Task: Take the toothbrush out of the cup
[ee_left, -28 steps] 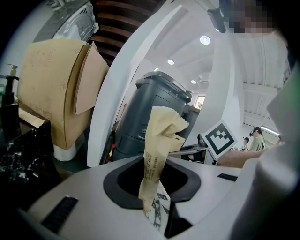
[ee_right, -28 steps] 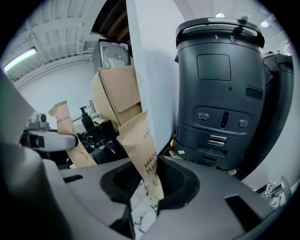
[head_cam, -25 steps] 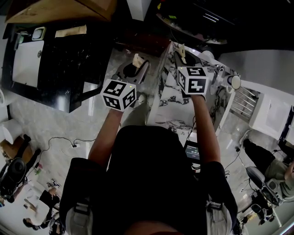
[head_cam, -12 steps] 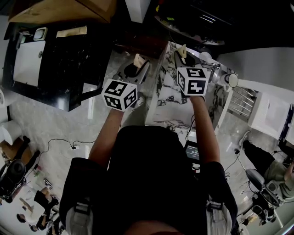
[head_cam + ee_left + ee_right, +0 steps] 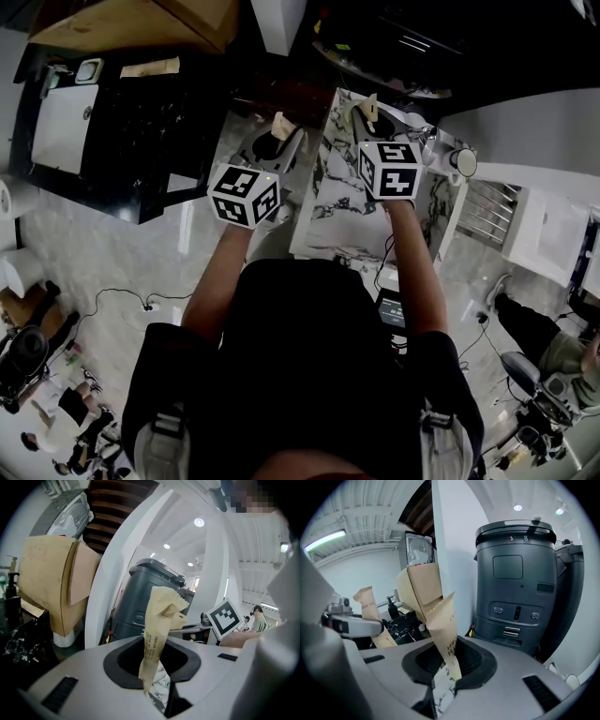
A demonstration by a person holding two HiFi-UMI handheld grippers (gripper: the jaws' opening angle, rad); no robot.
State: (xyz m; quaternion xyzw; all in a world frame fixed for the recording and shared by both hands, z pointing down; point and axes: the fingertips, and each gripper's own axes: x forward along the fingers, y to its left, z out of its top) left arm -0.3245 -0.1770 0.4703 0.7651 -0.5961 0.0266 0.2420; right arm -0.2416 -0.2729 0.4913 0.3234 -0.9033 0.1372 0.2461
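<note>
Toothbrush sleeves of tan printed paper, two in all, are held clear of any surface, one per gripper; their contents cannot be seen. Left gripper: jaws narrowly apart and clamped on the lower end of the left sleeve, which stands upright. Right gripper: jaws closing, with the right sleeve pinched between them at its lower end, its top leaning left. Marble counter shows below through each jaw gap. A grey bin stands beyond.

Head view steeply downward, gripper views forward, close
</note>
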